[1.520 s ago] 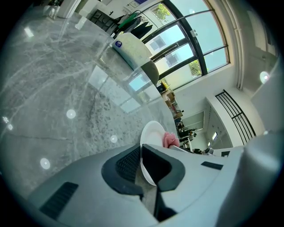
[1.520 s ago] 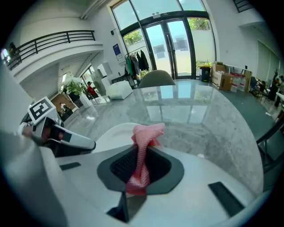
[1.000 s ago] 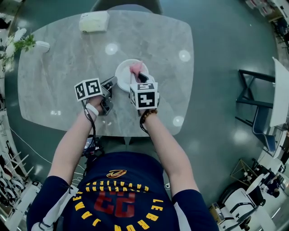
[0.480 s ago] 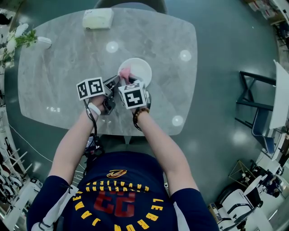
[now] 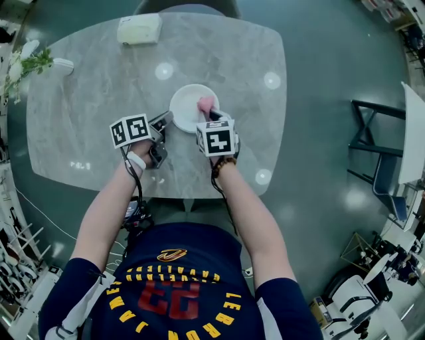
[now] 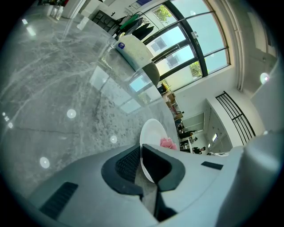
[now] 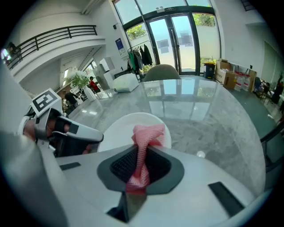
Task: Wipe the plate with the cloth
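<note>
A round white plate [image 5: 188,106] lies on the grey marble table [image 5: 99,99], also seen as the plate [image 6: 152,133] and the plate [image 7: 119,129]. My left gripper [image 5: 162,123] is shut on the plate's near-left rim, its jaws pinching the rim [image 6: 141,156]. My right gripper [image 5: 211,116] is shut on a pink mesh cloth [image 5: 206,103], which rests on the right part of the plate. The cloth [image 7: 143,146] sticks out from between the jaws, twisted. The pink cloth [image 6: 167,142] shows small beyond the plate in the left gripper view.
A white tissue box [image 5: 139,30] sits at the table's far edge. A white vase with flowers [image 5: 26,63] stands at the far left corner. A chair back [image 5: 186,6] shows beyond the table, and dark furniture [image 5: 378,153] stands on the floor to the right.
My right gripper has swept the pink cloth across the plate: from its upper right, to the left side, and now back to the right. The left gripper has kept its hold on the rim.
</note>
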A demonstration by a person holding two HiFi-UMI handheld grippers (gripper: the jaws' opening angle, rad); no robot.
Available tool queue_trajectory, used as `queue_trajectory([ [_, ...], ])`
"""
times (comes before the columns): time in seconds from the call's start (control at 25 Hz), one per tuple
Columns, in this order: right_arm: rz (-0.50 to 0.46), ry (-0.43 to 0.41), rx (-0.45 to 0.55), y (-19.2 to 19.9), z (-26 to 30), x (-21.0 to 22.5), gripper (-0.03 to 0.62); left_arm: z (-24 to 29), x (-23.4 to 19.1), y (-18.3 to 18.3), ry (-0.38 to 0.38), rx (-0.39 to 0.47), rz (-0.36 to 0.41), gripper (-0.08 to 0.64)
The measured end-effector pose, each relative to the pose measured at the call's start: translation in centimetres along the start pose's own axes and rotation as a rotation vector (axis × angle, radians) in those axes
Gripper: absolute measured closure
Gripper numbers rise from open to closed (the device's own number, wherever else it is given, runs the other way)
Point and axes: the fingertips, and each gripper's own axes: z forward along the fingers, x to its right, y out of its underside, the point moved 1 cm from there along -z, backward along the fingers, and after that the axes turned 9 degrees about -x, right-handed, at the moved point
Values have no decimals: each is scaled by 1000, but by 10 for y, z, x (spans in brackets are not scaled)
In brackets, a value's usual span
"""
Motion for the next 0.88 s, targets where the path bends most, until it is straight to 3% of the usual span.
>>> queue_trajectory([
  [0.36,107,51,90,-7,-35,31,552,-2,3,1,2,-11,16,543],
  [0.52,65,-21,116,-14,-34,-13,552,-2,1,2,2,-8,10,543],
  [0.72,-54,-103,50,-5,-5,-81,552,-3,-1,4,-7,-8,3,543],
  [0.88,-90,-127,9,11,14,-94,552,-5,-1,2,-10,-6,15,543],
])
